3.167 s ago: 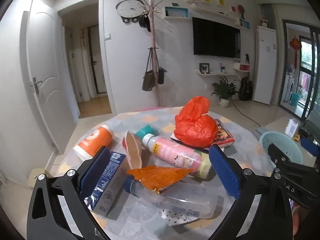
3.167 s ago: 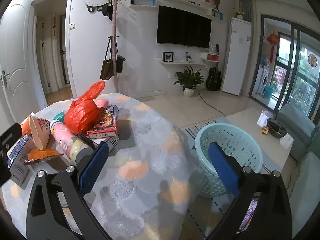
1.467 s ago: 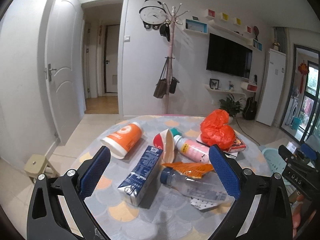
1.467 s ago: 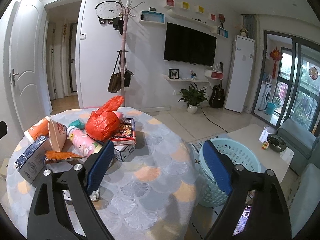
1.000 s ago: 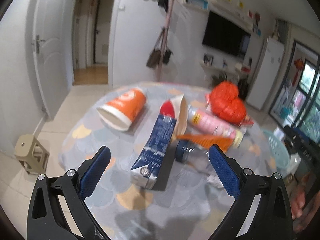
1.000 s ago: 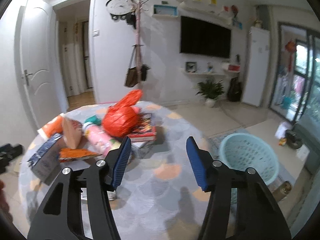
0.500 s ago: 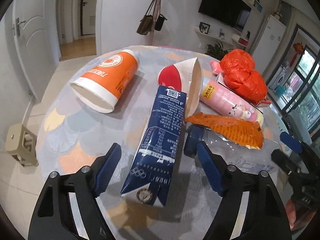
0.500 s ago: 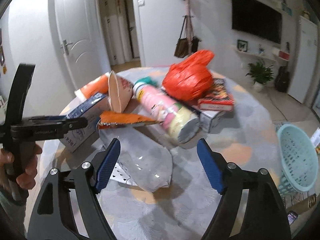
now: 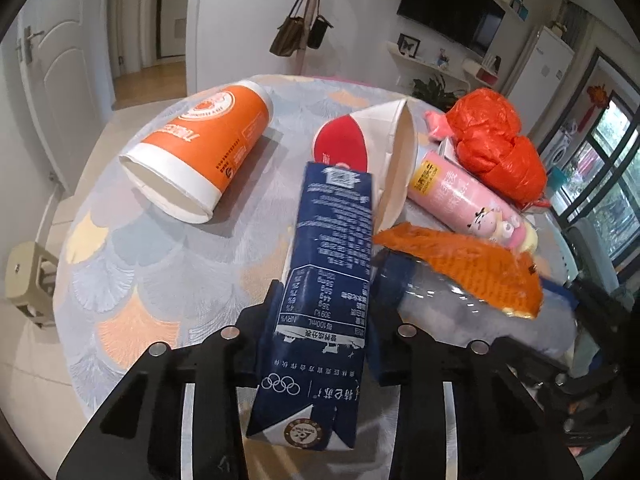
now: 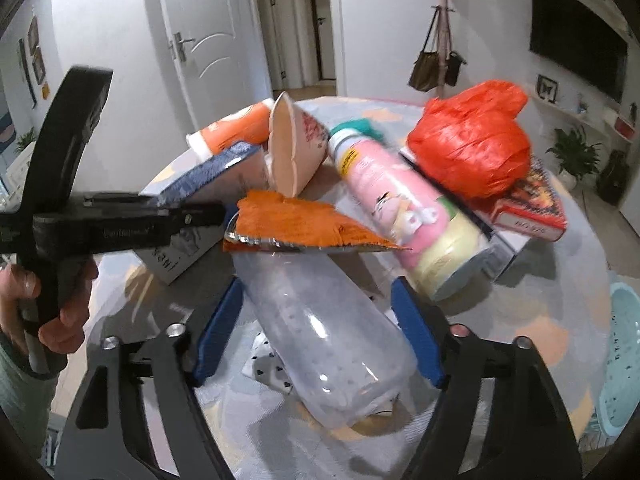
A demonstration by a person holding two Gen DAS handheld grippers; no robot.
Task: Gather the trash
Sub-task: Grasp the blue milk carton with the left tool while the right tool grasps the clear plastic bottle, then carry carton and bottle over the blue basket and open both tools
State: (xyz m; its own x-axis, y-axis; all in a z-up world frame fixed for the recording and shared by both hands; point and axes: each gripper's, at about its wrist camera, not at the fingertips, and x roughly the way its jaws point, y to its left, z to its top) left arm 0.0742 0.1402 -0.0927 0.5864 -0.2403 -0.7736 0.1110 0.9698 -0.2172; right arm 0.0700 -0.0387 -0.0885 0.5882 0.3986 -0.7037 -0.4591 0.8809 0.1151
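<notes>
Trash lies piled on the bench point(image 9: 132, 264). Left gripper point(image 9: 316, 328), angled down, has just been closing; both jaws now clamp the carton point(image 9: 324, 276). Right gripper point(image 10: 320, 328), also angled down, has just been closing and straddles the clear bottle point(image 10: 320, 340); pad contact is unclear through blur. An orange wrapper point(image 10: 304, 224) hides the bottle's neck.
</notes>
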